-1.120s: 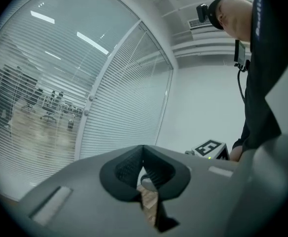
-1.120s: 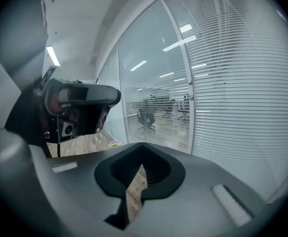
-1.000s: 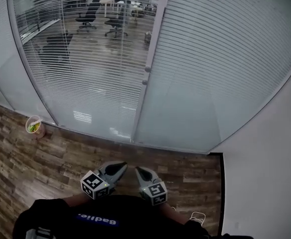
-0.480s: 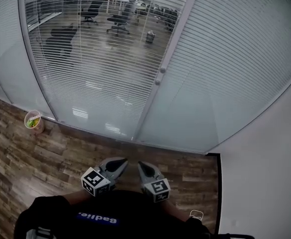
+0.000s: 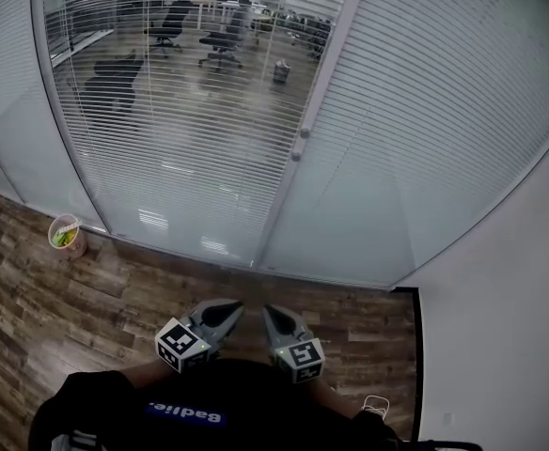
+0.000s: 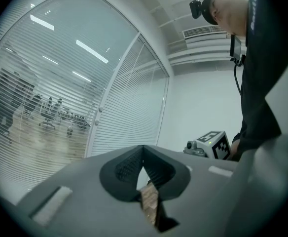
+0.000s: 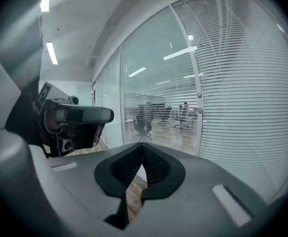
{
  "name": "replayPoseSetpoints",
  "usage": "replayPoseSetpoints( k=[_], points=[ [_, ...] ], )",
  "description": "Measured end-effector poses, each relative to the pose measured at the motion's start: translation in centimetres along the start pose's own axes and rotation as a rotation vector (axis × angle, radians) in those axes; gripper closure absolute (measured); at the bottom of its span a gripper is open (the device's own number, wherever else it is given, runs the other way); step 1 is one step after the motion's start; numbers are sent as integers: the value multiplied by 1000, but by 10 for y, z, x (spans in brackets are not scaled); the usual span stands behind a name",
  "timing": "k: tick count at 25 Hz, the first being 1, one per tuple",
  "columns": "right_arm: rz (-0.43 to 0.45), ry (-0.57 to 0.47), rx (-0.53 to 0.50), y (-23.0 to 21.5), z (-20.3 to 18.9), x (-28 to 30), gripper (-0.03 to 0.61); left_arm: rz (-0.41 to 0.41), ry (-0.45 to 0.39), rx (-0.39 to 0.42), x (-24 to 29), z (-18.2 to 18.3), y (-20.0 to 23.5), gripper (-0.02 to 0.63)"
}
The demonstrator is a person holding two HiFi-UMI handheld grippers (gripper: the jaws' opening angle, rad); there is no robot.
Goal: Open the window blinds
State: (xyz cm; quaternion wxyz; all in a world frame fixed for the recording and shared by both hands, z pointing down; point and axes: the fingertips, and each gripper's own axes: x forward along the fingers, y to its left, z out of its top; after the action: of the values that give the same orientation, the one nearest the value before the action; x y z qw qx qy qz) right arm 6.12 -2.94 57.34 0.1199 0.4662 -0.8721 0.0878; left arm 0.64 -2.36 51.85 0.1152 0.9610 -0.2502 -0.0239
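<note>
The glass wall carries two sets of slatted blinds. The left blind has its slats turned so the office behind shows through. Slats on the right blind lie flat and block the view. Between them runs a white post with two small knobs, also seen as knobs and a knob. My left gripper and right gripper hang low in front of the person's body, well short of the glass. Both are shut with nothing between the jaws.
A paper cup with something green in it stands on the wooden floor by the glass at the left. A white wall closes the right side. Office chairs stand behind the glass.
The head view has shifted, so the white post now shows further right. Both grippers sit a little to the right of before, still shut and side by side.
</note>
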Motion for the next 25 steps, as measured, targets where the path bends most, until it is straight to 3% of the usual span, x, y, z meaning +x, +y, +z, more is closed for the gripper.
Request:
replayPoseSetpoints(
  k=[12, 25],
  points=[
    [-37, 15, -12, -7, -2, -8, 577, 0, 2, 14, 3, 1, -10, 614],
    [-23, 18, 15, -6, -8, -6, 577, 3, 6, 18, 2, -1, -10, 615]
  ],
)
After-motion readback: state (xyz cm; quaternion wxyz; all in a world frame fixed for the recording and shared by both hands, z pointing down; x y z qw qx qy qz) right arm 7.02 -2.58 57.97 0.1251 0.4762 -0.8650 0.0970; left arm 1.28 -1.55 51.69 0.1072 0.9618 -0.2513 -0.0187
